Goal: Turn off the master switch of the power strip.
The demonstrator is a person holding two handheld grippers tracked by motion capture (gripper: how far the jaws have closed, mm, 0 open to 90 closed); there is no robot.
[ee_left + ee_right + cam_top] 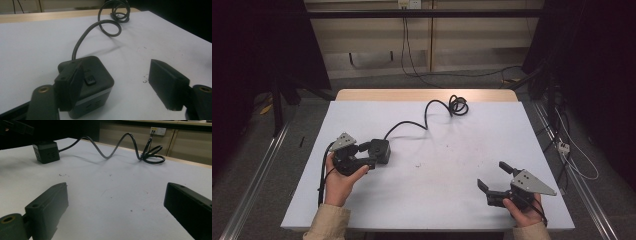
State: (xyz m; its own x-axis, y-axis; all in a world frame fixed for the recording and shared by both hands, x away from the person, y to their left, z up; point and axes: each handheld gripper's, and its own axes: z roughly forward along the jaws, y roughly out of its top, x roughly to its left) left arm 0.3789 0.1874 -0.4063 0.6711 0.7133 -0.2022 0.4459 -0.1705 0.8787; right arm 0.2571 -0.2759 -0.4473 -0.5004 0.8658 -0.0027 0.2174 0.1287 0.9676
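The power cube (92, 82) is matt black plastic with a smooth grey band (low on its side). Its cable (427, 117) looks like smooth rubber. The table (452, 165) has a white matt top, lightly scuffed, with a wooden far edge.

No readable text, labels, brands or numbers anywhere. The black socket cube (93, 82) has a small raised button and slot openings on its faces, unmarked. Wall outlet (158, 131) is too small to tell any lettering.

White-topped table (437, 190), wood edge at far side; black cube socket (379, 150) lying on it, cable (428, 116) coiled toward far edge.
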